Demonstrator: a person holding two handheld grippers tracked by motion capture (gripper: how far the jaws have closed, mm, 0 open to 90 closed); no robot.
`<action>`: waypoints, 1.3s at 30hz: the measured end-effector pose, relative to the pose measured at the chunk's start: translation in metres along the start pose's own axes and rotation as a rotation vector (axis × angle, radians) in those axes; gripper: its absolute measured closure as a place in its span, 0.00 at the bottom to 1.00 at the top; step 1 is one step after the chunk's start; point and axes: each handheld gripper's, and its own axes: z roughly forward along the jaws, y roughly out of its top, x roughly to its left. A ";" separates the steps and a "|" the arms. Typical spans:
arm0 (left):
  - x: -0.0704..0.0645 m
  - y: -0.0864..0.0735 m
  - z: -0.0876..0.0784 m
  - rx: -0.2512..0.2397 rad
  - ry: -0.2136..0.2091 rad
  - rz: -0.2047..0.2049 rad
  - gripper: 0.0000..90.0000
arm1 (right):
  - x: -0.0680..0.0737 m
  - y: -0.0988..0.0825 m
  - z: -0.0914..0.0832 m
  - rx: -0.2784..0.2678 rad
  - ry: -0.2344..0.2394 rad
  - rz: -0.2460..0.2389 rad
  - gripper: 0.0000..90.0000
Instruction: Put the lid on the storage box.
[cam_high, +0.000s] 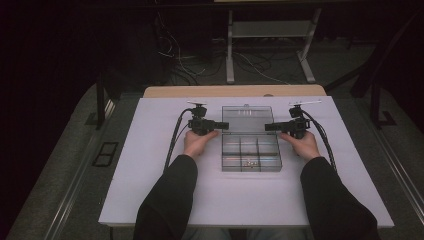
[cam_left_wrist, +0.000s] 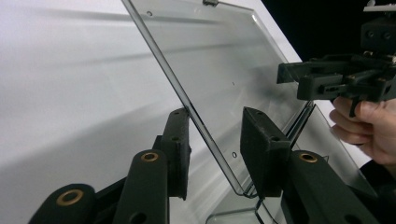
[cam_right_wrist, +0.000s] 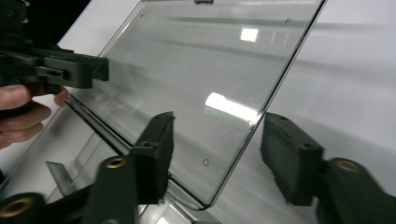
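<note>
While both hands sit level on either side of the box, the left gripper (cam_left_wrist: 212, 149) has its jaws set either side of the clear lid's (cam_left_wrist: 219, 70) edge, half spread, and there's daylight between the pads and the plastic: the edge runs down between them without being pinched. Over on the other side, the right gripper (cam_right_wrist: 215, 154) mirrors it, jaws partway apart, the lid's near corner sitting in the gap, and again no pad pressed onto it.

Up in the high view you can see the pair, left gripper (cam_high: 223, 125) and right gripper (cam_high: 270, 127), pointing inward at each other across the hinge line of the clear organiser box (cam_high: 251, 150). Its lid (cam_high: 247, 119) is swung open toward the far side of the table, tilted up from the base in the gripper views. The base lies nearer the person, split into small compartments, with some tiny parts (cam_high: 250, 162) in a front middle cell; what they are I can't make out.

The box rests near the middle of the white tabletop (cam_high: 160, 185), with dark sleeves (cam_high: 167, 200) coming in from the bottom edge.
</note>
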 end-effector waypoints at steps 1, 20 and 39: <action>-0.001 0.000 0.000 -0.005 0.003 0.004 0.71 | 0.001 0.000 -0.001 -0.001 0.010 0.006 0.56; -0.021 0.003 -0.015 -0.052 0.064 0.168 0.86 | 0.010 -0.005 -0.014 -0.057 0.003 -0.028 0.77; -0.026 -0.002 -0.017 -0.091 0.074 0.176 0.90 | 0.014 -0.012 -0.020 -0.095 -0.016 -0.068 0.82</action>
